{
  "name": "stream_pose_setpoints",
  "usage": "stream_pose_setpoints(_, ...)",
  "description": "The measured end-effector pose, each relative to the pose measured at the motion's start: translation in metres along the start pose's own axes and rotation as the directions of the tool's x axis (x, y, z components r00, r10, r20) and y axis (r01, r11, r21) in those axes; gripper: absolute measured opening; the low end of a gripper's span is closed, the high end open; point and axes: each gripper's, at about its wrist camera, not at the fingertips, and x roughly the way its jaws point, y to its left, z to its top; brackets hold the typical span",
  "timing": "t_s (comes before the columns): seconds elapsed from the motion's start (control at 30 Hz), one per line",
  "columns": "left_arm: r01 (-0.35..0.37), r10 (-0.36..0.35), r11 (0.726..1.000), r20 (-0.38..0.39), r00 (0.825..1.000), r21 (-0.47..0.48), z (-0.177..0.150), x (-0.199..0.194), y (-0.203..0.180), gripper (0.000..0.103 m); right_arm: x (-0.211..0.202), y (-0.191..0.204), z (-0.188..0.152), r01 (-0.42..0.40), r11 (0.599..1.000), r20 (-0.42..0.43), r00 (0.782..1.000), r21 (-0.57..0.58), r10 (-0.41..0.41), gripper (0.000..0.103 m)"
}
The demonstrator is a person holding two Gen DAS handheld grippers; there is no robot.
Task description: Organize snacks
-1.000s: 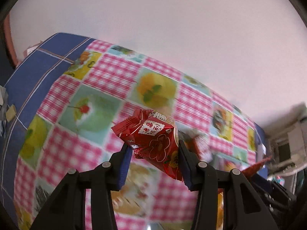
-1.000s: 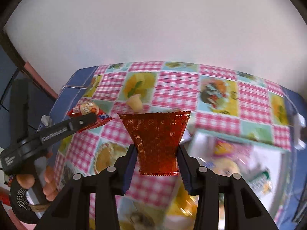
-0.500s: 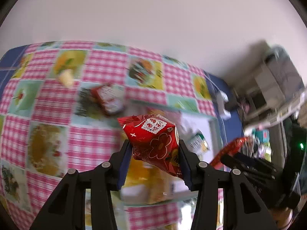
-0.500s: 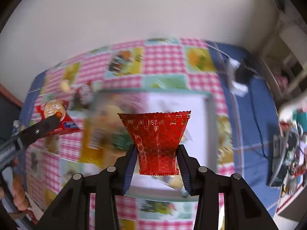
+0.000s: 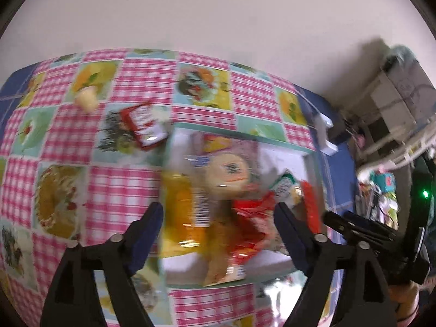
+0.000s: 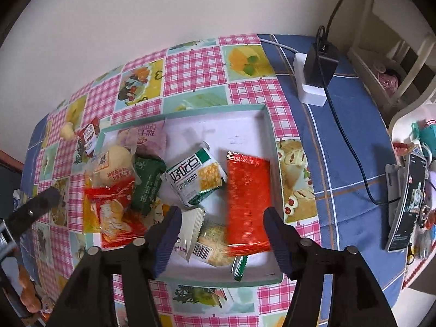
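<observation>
A shallow white tray with a teal rim [image 6: 268, 136] [image 5: 239, 133] holds several snack packets. My right gripper [image 6: 220, 227] is open above the tray's near right part; a shiny red packet [image 6: 247, 204] lies blurred in the tray just beyond its jaws. My left gripper [image 5: 218, 226] is open above the tray's left part; a red packet with yellow print [image 5: 249, 231] [image 6: 115, 212] lies blurred in the tray between its jaws. A small red packet [image 5: 143, 125] [image 6: 90, 133] and a pale yellow cup [image 5: 86, 99] [image 6: 67, 130] lie on the cloth left of the tray.
The table has a pink checked cloth with fruit pictures [image 6: 190, 65]. A white power strip with a black plug and cable [image 6: 313, 79] lies on the blue cloth to the right. A phone on a stand [image 6: 406, 204] and clutter fill the far right.
Both grippers have swung over the tray and opened. The red packet with yellow print has left the left gripper and the shiny red packet has left the right gripper; both now lie in the tray.
</observation>
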Motion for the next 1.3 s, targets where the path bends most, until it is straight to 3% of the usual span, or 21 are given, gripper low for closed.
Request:
stream_pose_setpoints(0.1,-0.086,0.087,0.996,0.035,0.996,-0.034,-0.005,-0.007,0.025,0.088,0.000,0.011,-0.005,0.011,1.000,0.011,1.000,0.012,-0.011,0.085)
stream_pose_setpoints(0.17,-0.160,0.164,0.985,0.055,0.985,-0.064,-0.009,-0.011,0.045,0.095,0.000,0.021,-0.009,0.012,1.000,0.023,1.000,0.019,-0.013,0.091)
stream_pose_setpoints(0.33,-0.263,0.273,0.955,0.067,0.960,-0.135,-0.017,-0.018,0.094,0.098,-0.001,0.064,-0.016,-0.019,1.000,0.048,0.999,-0.001,0.019,0.095)
stream_pose_setpoints(0.43,-0.305,0.320,0.936,0.060,0.946,-0.175,-0.021,-0.018,0.121,0.098,-0.002,0.093,-0.016,-0.024,1.000,0.070,0.997,-0.015,0.025,0.103)
stream_pose_setpoints(0.67,-0.380,0.401,0.893,0.040,0.915,-0.242,-0.021,-0.021,0.161,0.098,-0.006,0.155,-0.011,-0.037,0.998,0.108,0.993,-0.059,0.043,0.103)
stream_pose_setpoints(0.93,-0.391,0.413,0.872,0.014,0.911,-0.294,-0.008,-0.023,0.184,0.098,0.002,0.206,0.006,-0.072,0.996,0.111,0.991,-0.052,0.078,0.103)
stream_pose_setpoints(1.3,-0.377,0.405,0.870,0.024,0.914,-0.317,0.025,-0.016,0.190,0.098,0.038,0.222,0.025,-0.047,0.999,0.095,0.994,-0.002,0.047,0.103)
